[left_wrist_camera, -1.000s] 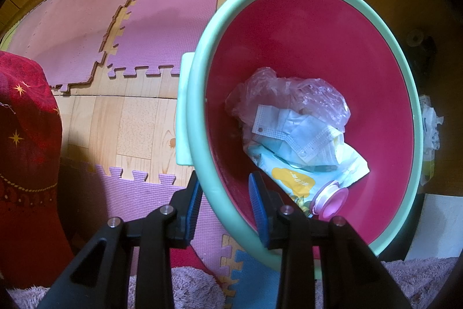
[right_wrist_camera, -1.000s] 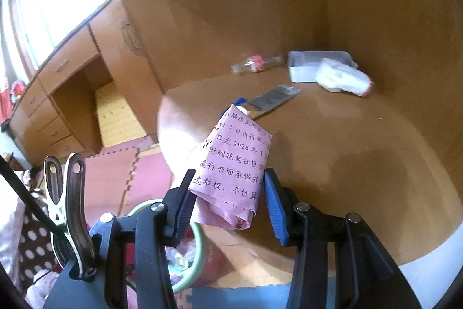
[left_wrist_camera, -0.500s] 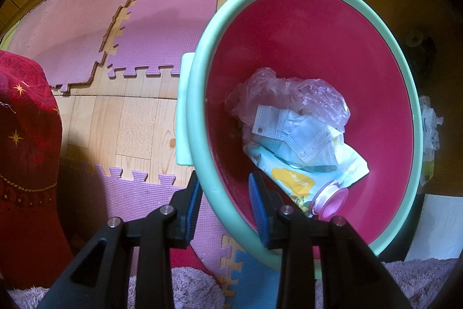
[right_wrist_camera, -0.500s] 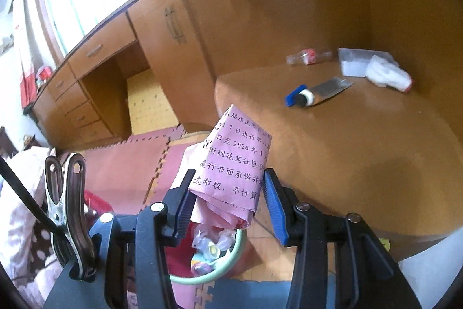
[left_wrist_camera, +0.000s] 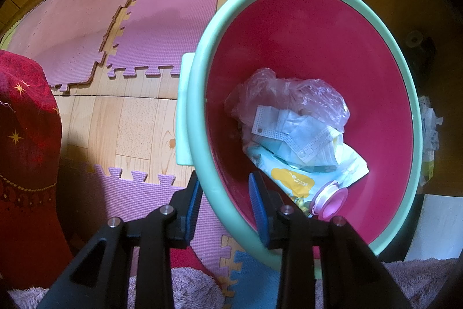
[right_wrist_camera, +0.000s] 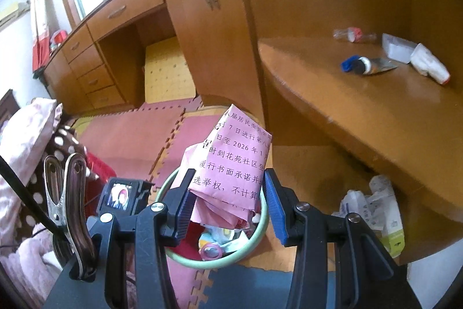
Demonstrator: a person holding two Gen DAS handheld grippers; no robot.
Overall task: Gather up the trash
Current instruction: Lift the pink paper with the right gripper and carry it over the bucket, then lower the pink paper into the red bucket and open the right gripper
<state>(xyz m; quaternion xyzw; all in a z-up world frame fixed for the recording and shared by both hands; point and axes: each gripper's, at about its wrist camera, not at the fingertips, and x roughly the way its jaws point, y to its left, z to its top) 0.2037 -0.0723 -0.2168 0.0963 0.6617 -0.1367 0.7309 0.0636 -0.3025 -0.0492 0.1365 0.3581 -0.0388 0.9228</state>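
Observation:
A mint-rimmed red basin [left_wrist_camera: 202,94] is tilted above the floor, and my left gripper [left_wrist_camera: 225,204] is shut on its near rim, one blue pad on each side. Inside lie a clear plastic bag [left_wrist_camera: 289,94], a face mask [left_wrist_camera: 298,135] and a wipes packet [left_wrist_camera: 303,175] with a pink lid. In the right wrist view my right gripper [right_wrist_camera: 228,201] is shut on a crumpled pink printed paper [right_wrist_camera: 234,161]. It hangs just above the basin [right_wrist_camera: 214,262], whose mouth shows below the paper.
A wooden table [right_wrist_camera: 376,118] at the right carries a tube [right_wrist_camera: 367,65], a small bottle [right_wrist_camera: 351,34], a white box [right_wrist_camera: 396,48] and a white packet [right_wrist_camera: 431,65]. Crumpled wrappers [right_wrist_camera: 373,207] lie under it. Pink foam mats [left_wrist_camera: 162,19] cover the floor; red cloth [left_wrist_camera: 26,135] is at left.
My right gripper has carried the pink paper away from the table and downward, so the basin now sits right under it. The left gripper and basin have not moved.

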